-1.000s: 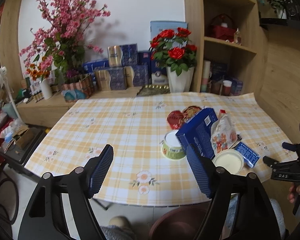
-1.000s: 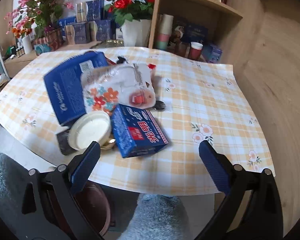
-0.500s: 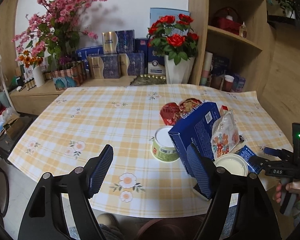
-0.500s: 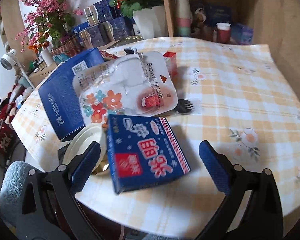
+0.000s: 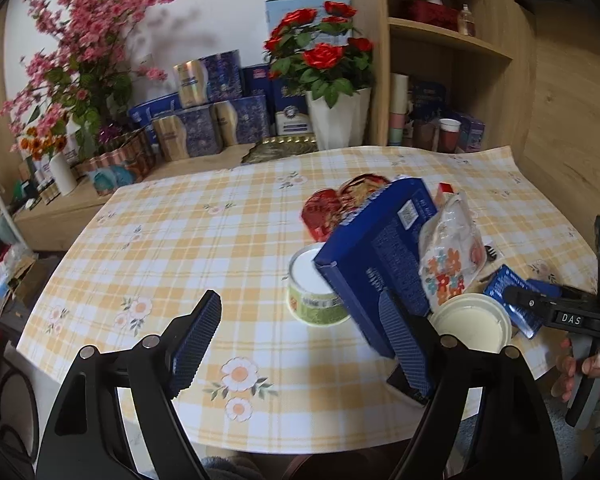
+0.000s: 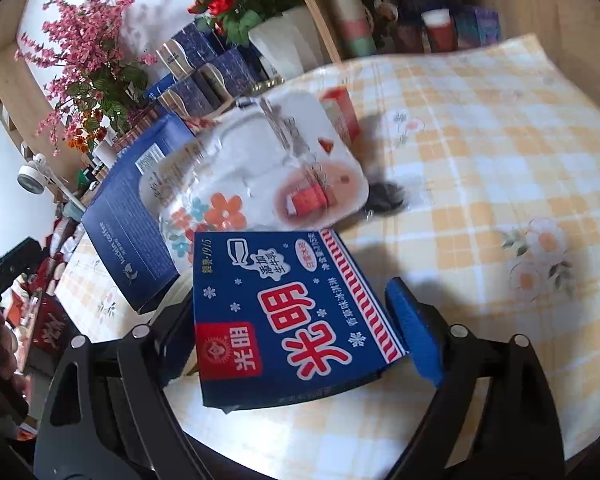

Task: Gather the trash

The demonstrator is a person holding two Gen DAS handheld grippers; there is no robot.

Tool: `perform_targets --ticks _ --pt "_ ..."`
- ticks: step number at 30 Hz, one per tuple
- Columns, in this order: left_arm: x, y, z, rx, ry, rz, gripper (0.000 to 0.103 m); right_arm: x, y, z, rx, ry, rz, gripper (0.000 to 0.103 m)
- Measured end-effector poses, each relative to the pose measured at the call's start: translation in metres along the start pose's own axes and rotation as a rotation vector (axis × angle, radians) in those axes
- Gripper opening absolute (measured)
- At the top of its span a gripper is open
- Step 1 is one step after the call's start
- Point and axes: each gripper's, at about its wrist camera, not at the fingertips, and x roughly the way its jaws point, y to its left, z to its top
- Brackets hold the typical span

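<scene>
Blue carton (image 6: pixel 296 312) lies lower centre between the right gripper's (image 6: pixel 300 340) closing fingers, not yet pinched.

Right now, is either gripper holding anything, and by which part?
Nothing is gripped yet. The right gripper straddles the blue ice-cream box, jaws closing on its side edges. The left gripper is opening, empty.

On the bench (image 5: pixel 180 248) we see the trash heaped at the right: a tilted box (image 5: pixel 384 256) leans over a tin (image 5: pixel 316 300), a plastic packet (image 5: pixel 450 256) rests against the box's right side, a round lid (image 5: pixel 470 322) lies before them, and a flat carton (image 6: pixel 292 312) lies nearest the edge.
</scene>
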Motion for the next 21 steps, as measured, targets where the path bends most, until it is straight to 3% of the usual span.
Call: perform_targets --ticks 4,7,10,14,16,20,21 --pt "0.011 -0.01 0.002 -0.01 0.015 -0.102 0.076 -0.016 0.0 0.004 0.031 -0.059 -0.047 0.085" --pt "0.026 -0.014 -0.001 -0.056 0.055 -0.188 0.067 -0.022 0.002 0.003 0.009 -0.08 -0.106 0.085" --pt "0.039 -0.012 -0.002 -0.089 0.088 -0.199 0.059 -0.029 0.001 0.001 0.005 -0.096 -0.131 0.085" --pt "0.038 -0.008 0.009 -0.08 0.06 -0.196 0.058 -0.035 -0.002 0.0 0.016 -0.109 -0.161 0.085" --pt "0.035 -0.013 0.017 -0.049 0.039 -0.221 0.053 -0.038 -0.005 0.0 0.035 -0.12 -0.179 0.085" --pt "0.045 -0.058 0.029 0.162 0.074 -0.271 0.029 -0.043 -0.013 0.003 0.067 -0.139 -0.198 0.085" --pt "0.049 -0.064 0.031 0.174 0.069 -0.29 0.028 -0.045 -0.014 0.003 0.068 -0.141 -0.198 0.085"
